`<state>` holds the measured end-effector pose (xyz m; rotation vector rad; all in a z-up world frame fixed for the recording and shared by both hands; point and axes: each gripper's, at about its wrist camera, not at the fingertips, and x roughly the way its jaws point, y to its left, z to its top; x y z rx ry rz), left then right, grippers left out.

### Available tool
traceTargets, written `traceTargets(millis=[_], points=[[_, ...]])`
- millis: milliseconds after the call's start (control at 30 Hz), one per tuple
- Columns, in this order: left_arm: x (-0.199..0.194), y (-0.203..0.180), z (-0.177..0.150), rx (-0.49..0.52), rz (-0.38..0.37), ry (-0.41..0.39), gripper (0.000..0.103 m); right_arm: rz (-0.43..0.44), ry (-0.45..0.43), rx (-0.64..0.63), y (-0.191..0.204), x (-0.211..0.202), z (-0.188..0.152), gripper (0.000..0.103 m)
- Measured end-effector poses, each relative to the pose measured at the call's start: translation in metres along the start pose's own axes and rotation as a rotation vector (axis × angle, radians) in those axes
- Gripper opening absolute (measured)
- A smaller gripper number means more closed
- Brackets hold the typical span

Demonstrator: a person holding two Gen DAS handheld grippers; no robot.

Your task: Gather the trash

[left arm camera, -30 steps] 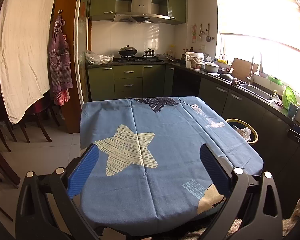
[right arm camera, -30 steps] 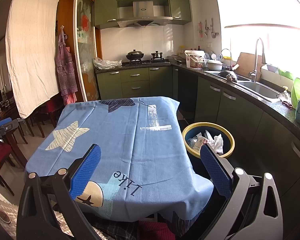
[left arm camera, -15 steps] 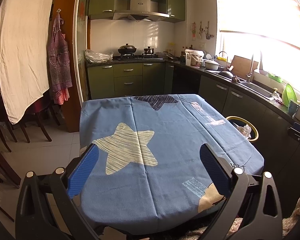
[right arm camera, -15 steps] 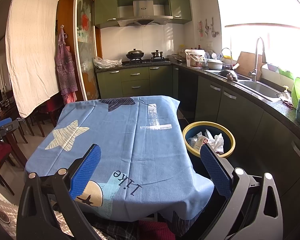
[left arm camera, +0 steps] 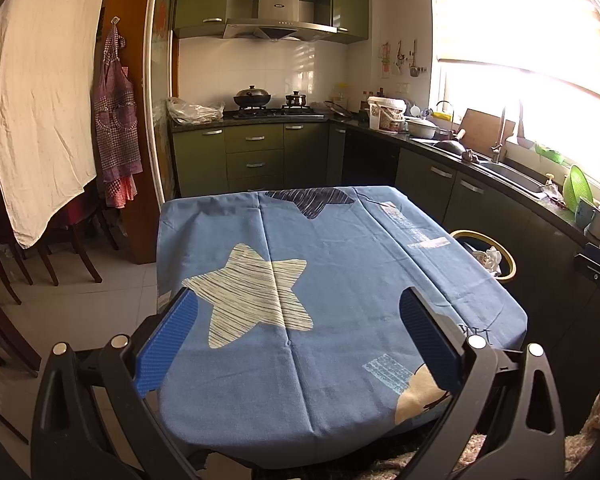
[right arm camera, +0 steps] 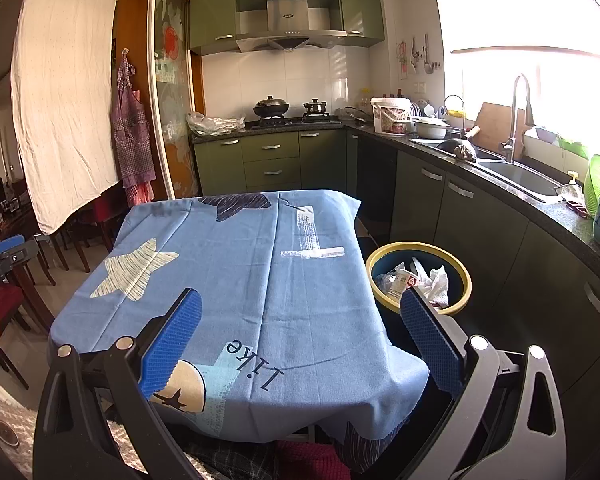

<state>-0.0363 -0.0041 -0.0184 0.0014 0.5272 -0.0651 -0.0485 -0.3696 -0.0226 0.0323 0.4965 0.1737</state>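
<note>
A blue bin with a yellow rim (right arm camera: 420, 248) stands on the floor right of the table and holds crumpled white paper and wrappers (right arm camera: 416, 280). It also shows in the left wrist view (left arm camera: 508, 258). The table wears a blue cloth with a pale star (left arm camera: 260, 292), also seen in the right wrist view (right arm camera: 260, 280). No trash shows on the cloth. My left gripper (left arm camera: 298, 336) is open and empty over the table's near edge. My right gripper (right arm camera: 300, 336) is open and empty over the near right corner, its right finger in front of the bin.
Dark green cabinets and a black counter with a sink (right arm camera: 524, 180) run along the right. A stove with pots (left arm camera: 272, 108) is at the back. Dark wooden chairs (left arm camera: 72, 236) and a hanging white sheet (left arm camera: 40, 100) stand at left.
Both views have shifted only slightly; the left wrist view has tipped a little so the table sits lower and closer. Both grippers stay open and empty.
</note>
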Motion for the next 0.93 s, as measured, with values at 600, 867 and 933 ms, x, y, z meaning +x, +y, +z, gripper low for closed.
traceTargets(millis=[600,867,933], points=[[0.008,-0.007,-0.002,0.038,-0.012,-0.001,0.096,0.002,0.004,0.001,-0.001,0.002,-0.001,0.098],[0.025,0.006,-0.002,-0.026,0.003,0.051,0.096,0.010,0.013,0.004,-0.002,0.007,-0.005,0.098],[0.032,0.010,-0.001,-0.041,0.003,0.061,0.096,0.013,0.019,0.005,-0.002,0.011,-0.006,0.098]])
